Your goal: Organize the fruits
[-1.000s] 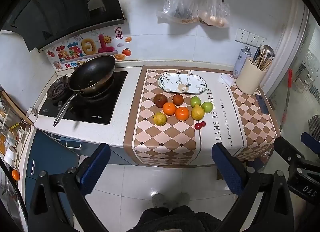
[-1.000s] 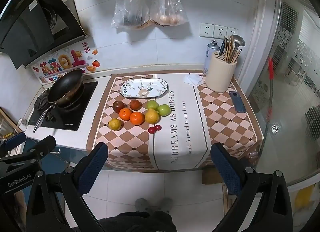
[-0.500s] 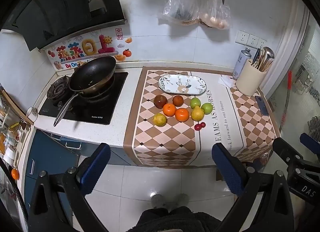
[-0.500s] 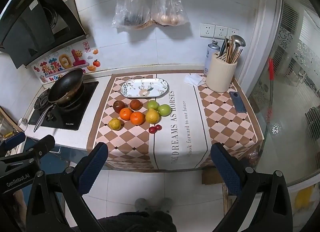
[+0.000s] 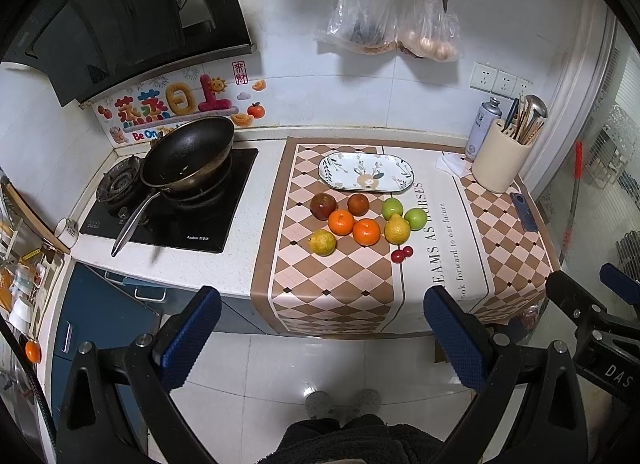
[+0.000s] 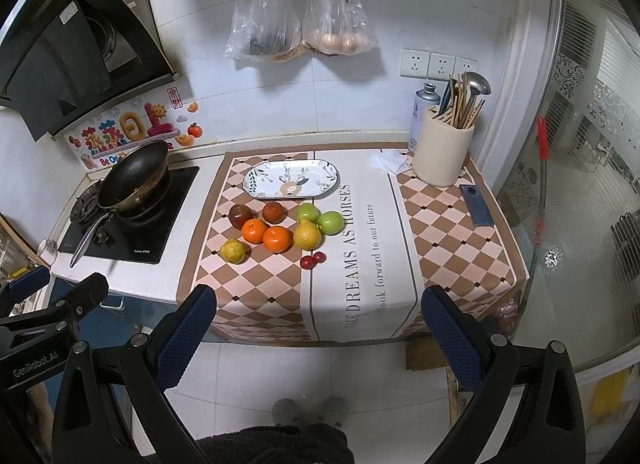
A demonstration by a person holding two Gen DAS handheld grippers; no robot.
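Both hand-held grippers, left (image 5: 320, 338) and right (image 6: 318, 334), are hanging released and empty at lower frame, over the floor. Fruits (image 5: 362, 223) are sitting mid-frame on the desk (image 5: 240, 264), well apart, below an oval plate (image 5: 366, 171); a wok (image 5: 188, 157) is standing upper left.

The table mat (image 6: 360, 264) reads "DREAMS AS HORSES"; left gripper (image 6: 32, 360) reads "GenRobot.AI".

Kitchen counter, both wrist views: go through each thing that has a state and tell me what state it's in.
Left gripper: open, holding nothing, off the counter.
Right gripper: open, holding nothing.
Plate: no fruit on it.
Fruits: loose on the mat in front of the plate.
Pan: tilted on the stove burner.
Utensil holder: upright, filled with utensils.
Phone: flat on the mat.
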